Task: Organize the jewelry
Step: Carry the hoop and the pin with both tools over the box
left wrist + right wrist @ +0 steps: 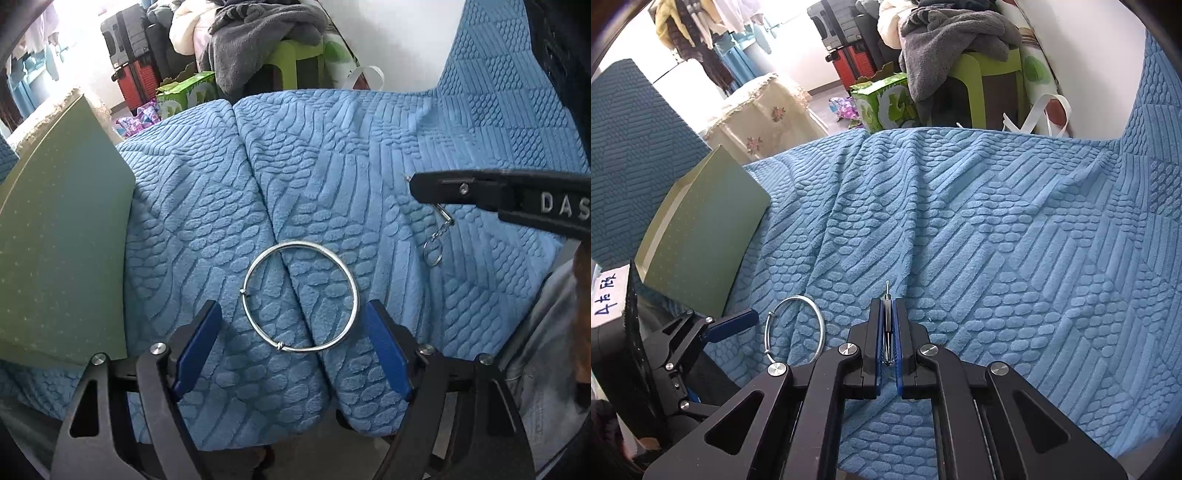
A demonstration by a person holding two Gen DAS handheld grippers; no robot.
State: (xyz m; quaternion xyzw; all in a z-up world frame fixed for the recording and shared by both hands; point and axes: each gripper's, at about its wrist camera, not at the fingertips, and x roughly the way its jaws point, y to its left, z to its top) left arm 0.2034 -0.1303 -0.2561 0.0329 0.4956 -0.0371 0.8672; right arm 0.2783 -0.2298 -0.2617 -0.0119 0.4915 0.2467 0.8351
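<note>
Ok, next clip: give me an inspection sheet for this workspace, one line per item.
Surface: blue textured sofa cover, seam between two cushions.
Job's things: silver bangle lying flat across the seam; small chain piece dangling from the right gripper.
Clutter: green box at the left of the sofa.
Grippers: left gripper open, jaws either side of the bangle, not touching; right gripper shut on the chain piece.
Cables: nothing seen.
Surroundings: green stool under grey clothes, suitcases, covered table.
</note>
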